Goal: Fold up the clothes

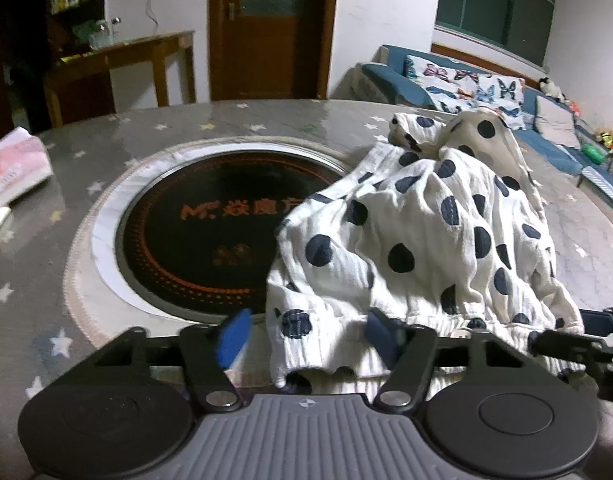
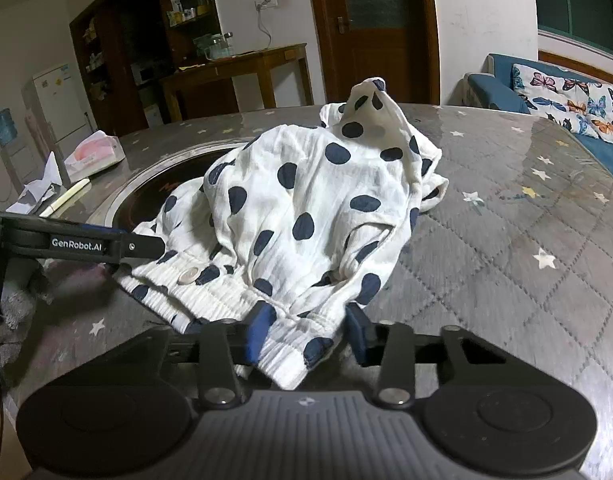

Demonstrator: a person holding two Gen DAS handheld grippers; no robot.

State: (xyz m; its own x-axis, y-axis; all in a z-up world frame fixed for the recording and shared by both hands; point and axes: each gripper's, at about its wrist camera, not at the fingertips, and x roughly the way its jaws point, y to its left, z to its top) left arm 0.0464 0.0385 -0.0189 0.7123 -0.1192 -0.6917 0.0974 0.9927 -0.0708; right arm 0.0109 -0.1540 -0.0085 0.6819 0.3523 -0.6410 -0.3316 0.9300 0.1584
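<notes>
A white garment with dark blue polka dots [image 1: 426, 240] lies crumpled on the round table, partly over the cooktop; it also shows in the right wrist view [image 2: 306, 208]. Its ribbed waistband with a button [image 2: 186, 276] faces me. My left gripper [image 1: 306, 336] stands open, its blue pads on either side of the waistband's left end. My right gripper [image 2: 310, 332] is also open around the waistband's right end. The right gripper's tip shows at the right edge of the left wrist view [image 1: 578, 340], and the left gripper's arm shows in the right wrist view [image 2: 86, 244].
The table has a grey star-patterned cover [image 2: 526, 220] and a black inset cooktop [image 1: 202, 240]. A tissue pack [image 2: 94, 156], crumpled paper [image 2: 38, 188] and a pen [image 2: 66, 198] lie at the left. A blue sofa [image 1: 466, 84] stands behind.
</notes>
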